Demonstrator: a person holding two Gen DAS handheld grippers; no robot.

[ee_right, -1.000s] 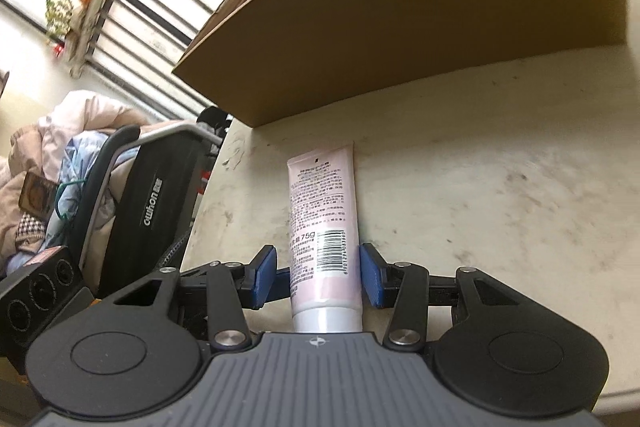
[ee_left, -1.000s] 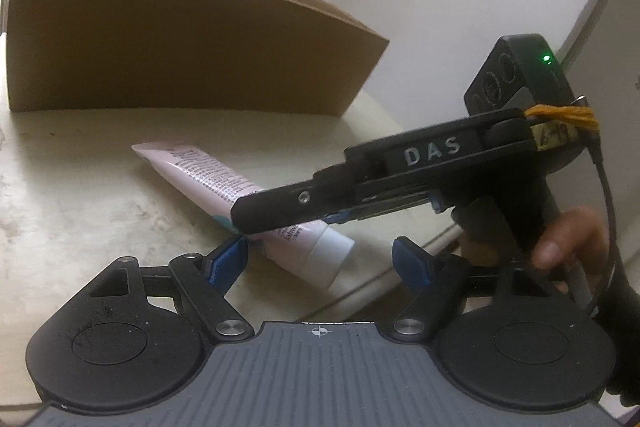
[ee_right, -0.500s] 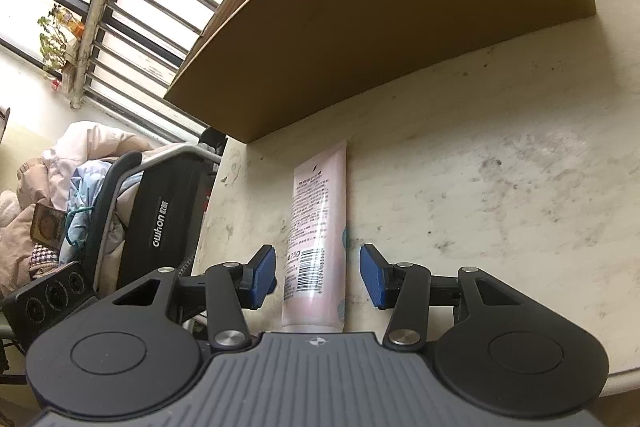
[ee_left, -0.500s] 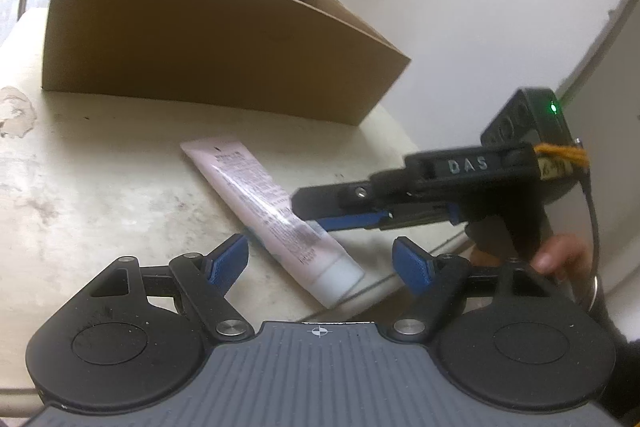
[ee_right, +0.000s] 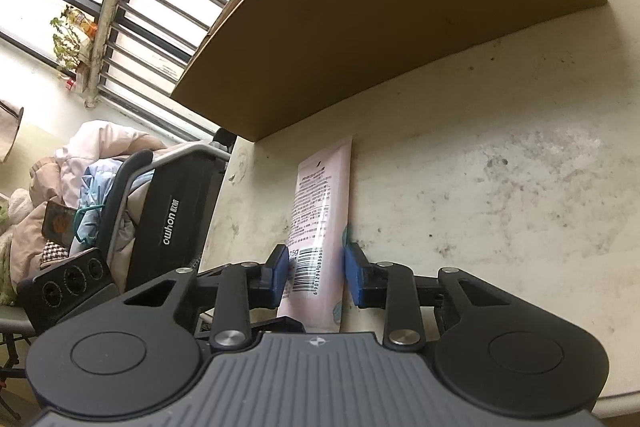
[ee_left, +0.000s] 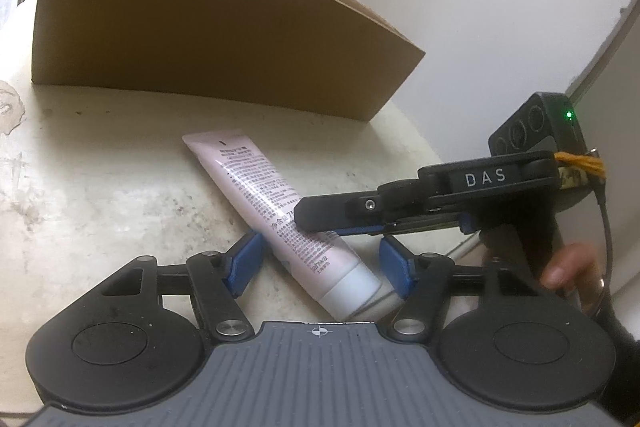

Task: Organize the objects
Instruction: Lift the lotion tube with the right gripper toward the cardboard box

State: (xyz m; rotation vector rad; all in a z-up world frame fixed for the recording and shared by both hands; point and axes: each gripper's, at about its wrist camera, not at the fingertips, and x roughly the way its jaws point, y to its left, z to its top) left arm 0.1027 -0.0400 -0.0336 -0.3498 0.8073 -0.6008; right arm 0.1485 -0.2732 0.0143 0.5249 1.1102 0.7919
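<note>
On stained tabletop (ee_left: 100,167): pink tube (ee_left: 276,215), cardboard box (ee_left: 200,39).

The counter (ee_left: 100,163) is a pale, stained, speckled surface. Directly on it rest a brown cardboard box (ee_left: 192,39), standing upright at the far side, and a pink tube (ee_left: 272,211) with a white cap, lying flat near the box.

Worn, stained off-white tabletop (ee_right: 500,187) with rounded edges; dark specks across the surface and a peeling patch at its left edge (ee_left: 8,107) in the left wrist view. Beyond the tabletop's left edge in the right wrist view: black frame labelled "owhon" (ee_right: 172,215) and a heap of pale pink and blue bedding (ee_right: 92,179). Barred window (ee_right: 160,7) behind with a small potted plant (ee_right: 70,31) on its ledge; white wall (ee_left: 480,7) in the left wrist view.
</note>
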